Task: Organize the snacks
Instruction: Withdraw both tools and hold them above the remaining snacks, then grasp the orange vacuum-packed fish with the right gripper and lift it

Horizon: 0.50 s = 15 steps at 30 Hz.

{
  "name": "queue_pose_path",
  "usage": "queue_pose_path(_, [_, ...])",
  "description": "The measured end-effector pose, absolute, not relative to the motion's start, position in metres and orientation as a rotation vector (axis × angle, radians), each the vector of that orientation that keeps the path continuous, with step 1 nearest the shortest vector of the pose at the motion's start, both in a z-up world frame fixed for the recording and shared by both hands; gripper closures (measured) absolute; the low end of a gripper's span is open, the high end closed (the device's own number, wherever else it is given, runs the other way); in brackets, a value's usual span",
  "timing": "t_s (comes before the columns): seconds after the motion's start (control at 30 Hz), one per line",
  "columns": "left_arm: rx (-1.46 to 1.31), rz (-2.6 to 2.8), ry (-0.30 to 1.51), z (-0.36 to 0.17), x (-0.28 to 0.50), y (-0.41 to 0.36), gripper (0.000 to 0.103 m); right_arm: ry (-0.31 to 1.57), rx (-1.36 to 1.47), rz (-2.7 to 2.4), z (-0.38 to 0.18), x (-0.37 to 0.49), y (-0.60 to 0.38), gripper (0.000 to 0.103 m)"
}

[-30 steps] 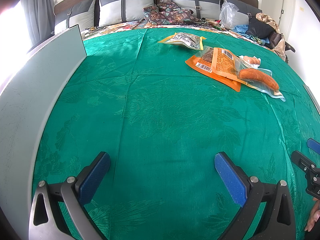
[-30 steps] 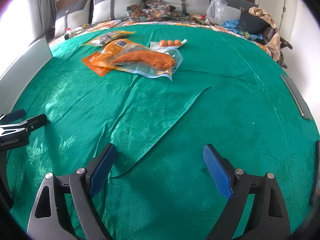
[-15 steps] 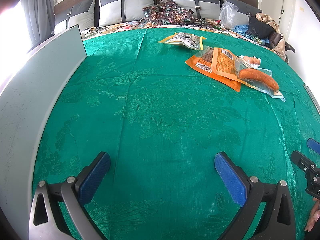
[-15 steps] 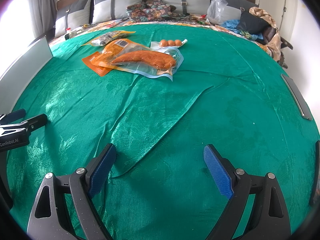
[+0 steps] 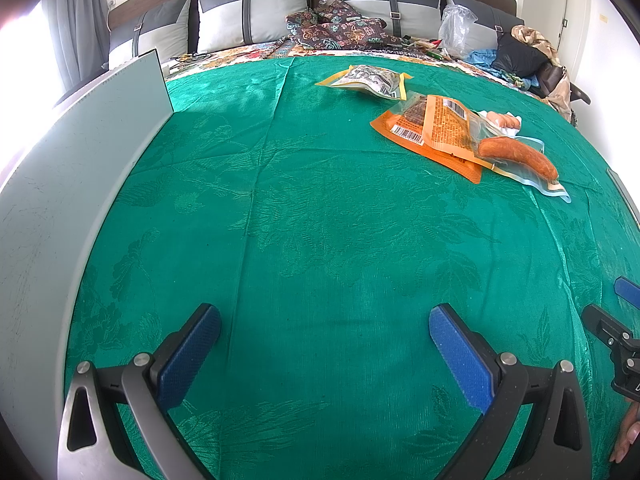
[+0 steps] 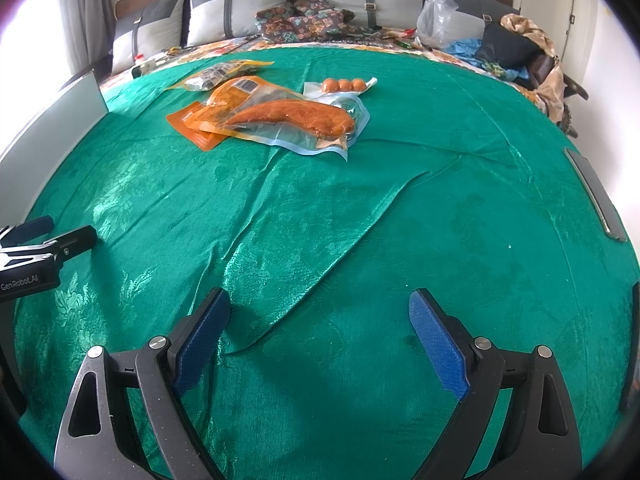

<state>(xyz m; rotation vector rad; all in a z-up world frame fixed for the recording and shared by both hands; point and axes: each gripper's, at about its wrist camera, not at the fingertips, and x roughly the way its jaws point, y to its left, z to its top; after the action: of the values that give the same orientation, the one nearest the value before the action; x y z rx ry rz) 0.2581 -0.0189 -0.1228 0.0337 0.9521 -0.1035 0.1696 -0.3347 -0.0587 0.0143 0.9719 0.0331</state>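
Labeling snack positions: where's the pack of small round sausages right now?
The pack of small round sausages lies on the green cloth toward the pillows, just behind the big vacuum-packed sausage. In the left wrist view it peeks out at right behind the orange packet.

We see a green cloth (image 6: pixel 400 240) with a leaf pattern woven in, and it shines where the light hits its folds. The snack packs are shiny plastic: a clear sausage pack (image 6: pixel 296 120), an orange pack (image 5: pixel 432 132), a yellow-edged pack (image 5: pixel 368 80) and a small clear pack of little sausages (image 6: pixel 344 85). The left gripper (image 5: pixel 324 340) and right gripper (image 6: pixel 320 328) look like dull black plastic with silver metal screws and rough blue pads (image 6: pixel 436 340), and the grey board (image 5: pixel 60 208) looks smooth and dull with small scratches.
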Motion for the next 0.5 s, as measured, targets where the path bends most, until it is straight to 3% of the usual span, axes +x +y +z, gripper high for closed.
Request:
queue_pose_path(0.27, [0.033,-0.103,0.951,-0.122,0.257,-0.018,0.000,1.029,0.028,0.121,-0.049,0.187,-0.341,0.011])
queue_pose_path(0.4, [0.031,-0.104,0.951,-0.122,0.257,-0.018,0.000,0.962,0.110,0.071,-0.013,0.254,-0.363,0.010])
queue_pose_path(0.5, [0.031,-0.104,0.951,-0.122,0.256,-0.018,0.000,1.054,0.168,-0.030,-0.012,0.324,-0.371,0.010])
